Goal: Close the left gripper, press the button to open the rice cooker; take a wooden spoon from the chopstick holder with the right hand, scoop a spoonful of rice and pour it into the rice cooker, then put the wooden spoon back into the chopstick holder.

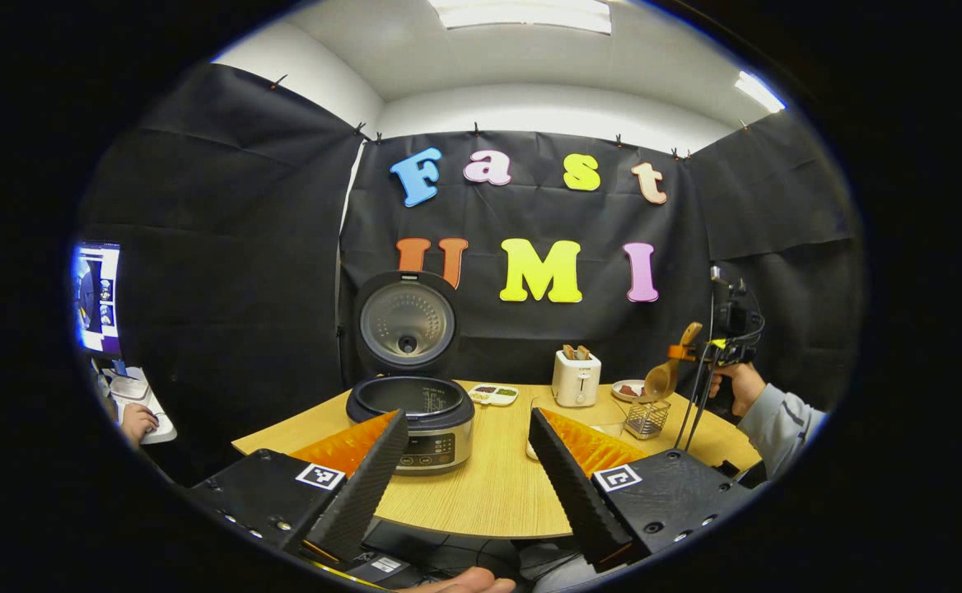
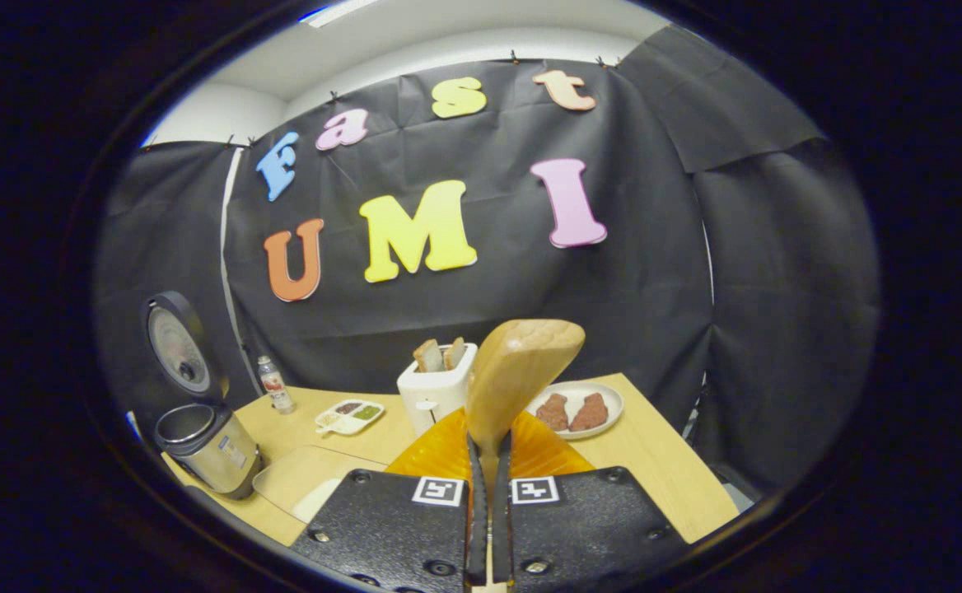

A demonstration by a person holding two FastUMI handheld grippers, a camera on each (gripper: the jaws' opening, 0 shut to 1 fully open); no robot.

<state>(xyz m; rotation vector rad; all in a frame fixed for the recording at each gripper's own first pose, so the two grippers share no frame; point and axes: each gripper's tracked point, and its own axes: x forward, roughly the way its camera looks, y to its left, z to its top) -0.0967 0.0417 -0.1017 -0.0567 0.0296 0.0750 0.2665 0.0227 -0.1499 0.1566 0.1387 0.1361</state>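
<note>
Both right gripper [image 2: 489,461] fingers pinch the wooden spoon [image 2: 518,371], handle hidden; left gripper [image 1: 469,453] spread wide.

Rice cooker [image 1: 423,416]: brushed metal body, glossy dark plastic rim, dull metal inner lid. Wooden spoon [image 2: 514,371]: pale, smooth, matt wood. Table [image 1: 489,486]: light wood-grain, smooth. Toaster [image 1: 576,377]: glossy white plastic. Chopstick holder [image 1: 646,418]: wire mesh metal. Left gripper [image 1: 466,469] fingers: ribbed matt black.
</note>
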